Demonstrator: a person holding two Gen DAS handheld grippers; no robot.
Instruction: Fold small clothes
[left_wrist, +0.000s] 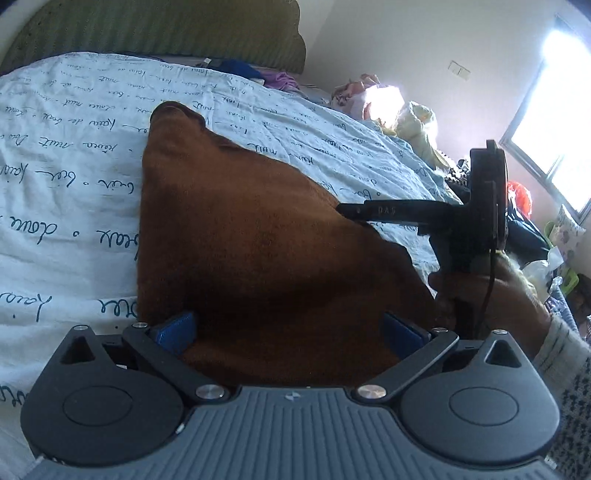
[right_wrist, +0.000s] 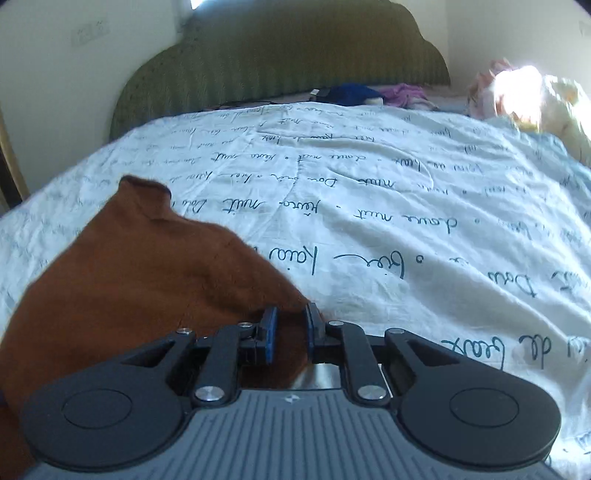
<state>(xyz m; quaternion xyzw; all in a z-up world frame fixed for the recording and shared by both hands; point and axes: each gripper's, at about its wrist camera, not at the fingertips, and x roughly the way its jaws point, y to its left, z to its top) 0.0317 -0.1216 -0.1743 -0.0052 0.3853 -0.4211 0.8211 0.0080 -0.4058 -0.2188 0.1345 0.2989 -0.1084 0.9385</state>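
Brown garment spread on bed, collar toward 11 o'clock. Right gripper jaws clamped on its edge; left gripper jaws wide apart over its near hem.

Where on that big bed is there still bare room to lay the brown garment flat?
The white sheet with handwritten script lies bare between the brown knit garment and the green padded headboard, and across the right side. It is crowded along the headboard, where blue and purple clothes lie, and at the far right corner with a heap of pale laundry.
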